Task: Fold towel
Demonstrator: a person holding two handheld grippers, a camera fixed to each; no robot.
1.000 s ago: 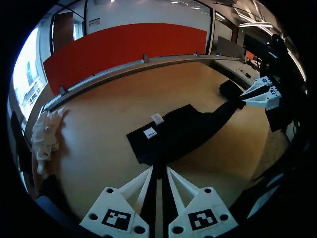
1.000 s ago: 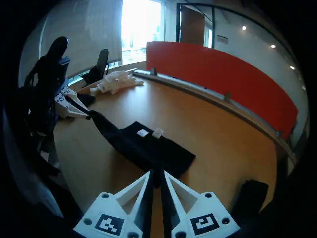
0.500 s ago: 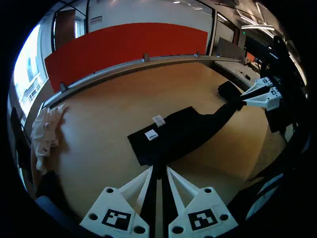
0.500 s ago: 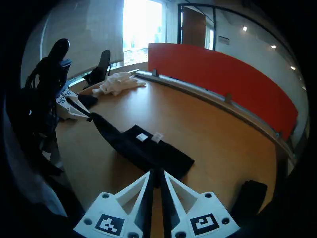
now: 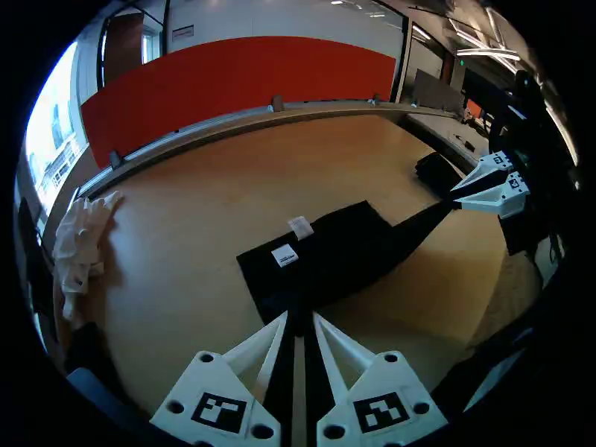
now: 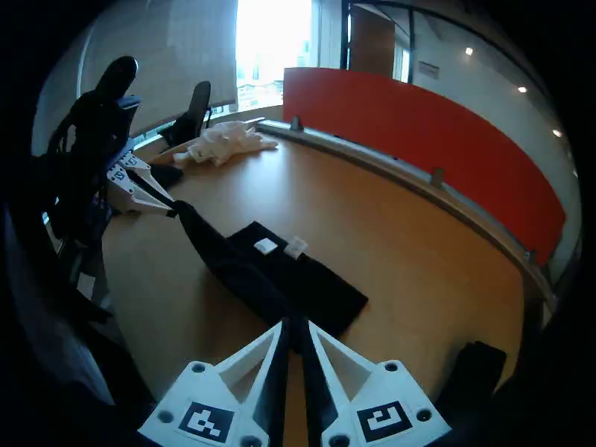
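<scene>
Apparently taut black towel [image 5: 343, 249] (white tags [image 5: 284, 254]), left gripper [image 5: 301, 316] and right gripper [image 6: 296, 324] pinching corners.

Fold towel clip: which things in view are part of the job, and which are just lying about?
In the job: towel; left hand-held gripper and right hand-held gripper, each shut on one end of it; table under it.

Lying about: white cloths; dark bundle; red divider; chair.

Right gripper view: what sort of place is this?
Likely an open-plan office: a long wooden desk with a red divider panel along its far edge, and an office chair by the window.
</scene>
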